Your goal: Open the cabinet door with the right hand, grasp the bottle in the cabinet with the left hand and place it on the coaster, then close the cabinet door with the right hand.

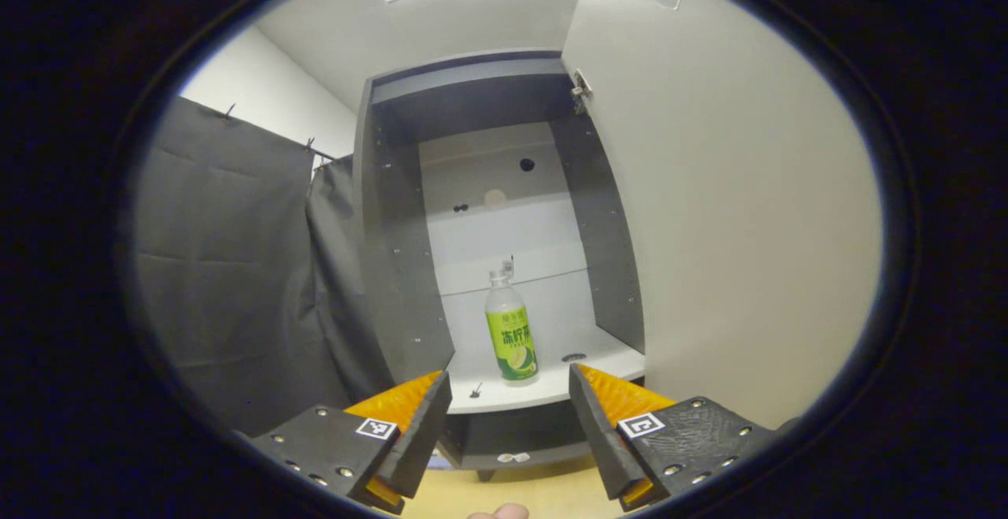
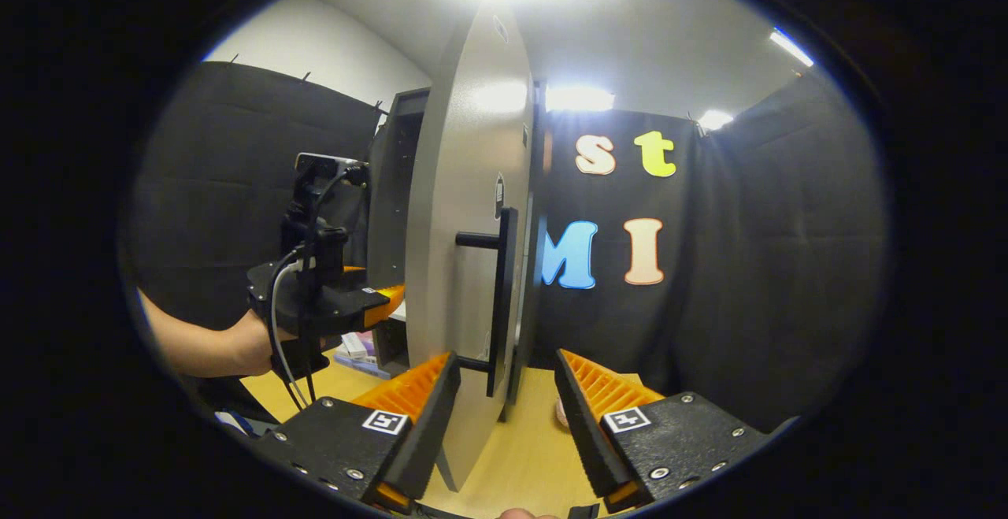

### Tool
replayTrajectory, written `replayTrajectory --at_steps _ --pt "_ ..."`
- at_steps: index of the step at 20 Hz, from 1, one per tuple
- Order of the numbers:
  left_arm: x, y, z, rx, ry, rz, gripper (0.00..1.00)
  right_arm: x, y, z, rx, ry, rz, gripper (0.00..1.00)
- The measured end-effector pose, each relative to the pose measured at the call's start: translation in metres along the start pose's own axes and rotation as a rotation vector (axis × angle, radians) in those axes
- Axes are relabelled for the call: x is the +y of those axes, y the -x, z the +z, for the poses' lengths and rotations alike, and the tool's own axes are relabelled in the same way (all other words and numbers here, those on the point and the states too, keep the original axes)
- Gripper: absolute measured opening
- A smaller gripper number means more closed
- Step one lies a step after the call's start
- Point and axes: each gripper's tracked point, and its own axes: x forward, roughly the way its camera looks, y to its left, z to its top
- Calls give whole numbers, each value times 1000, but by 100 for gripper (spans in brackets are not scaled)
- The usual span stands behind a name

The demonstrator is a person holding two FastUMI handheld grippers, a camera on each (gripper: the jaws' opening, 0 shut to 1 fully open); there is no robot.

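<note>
Green-labelled bottle [image 1: 510,328] upright on white cabinet shelf [image 1: 551,381], cabinet door [image 1: 732,212] swung open — step in hand: left reach for bottle. Left hand-held gripper [image 1: 510,424] fingers wide apart, empty, short of shelf; next, advance to straddle bottle, then close. Right hand-held gripper [image 2: 504,417] apart, empty — door handle [image 2: 500,310] between its fingers, untouched.

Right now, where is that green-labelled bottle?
In the left gripper view, the bottle stands upright on the white shelf inside the open cabinet, straight ahead, beyond the open left gripper.
</note>
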Motion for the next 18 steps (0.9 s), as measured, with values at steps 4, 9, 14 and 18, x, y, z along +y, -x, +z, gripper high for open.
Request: replayTrajectory --at_steps 4,9,14,18 --pt "-1 -55 -10 -7 5 -11 86 -14 3 -9 31 -126 -79 83" --pt "-9 -118 -29 23 21 -26 89 -17 4 -4 30 -101 -112 93" --pt "0 -172 -32 1 60 -7 89 -24 -8 -17 66 -126 -161 93" --pt "5 -205 -32 -32 41 -5 89 -23 -8 -18 58 -169 -159 92"
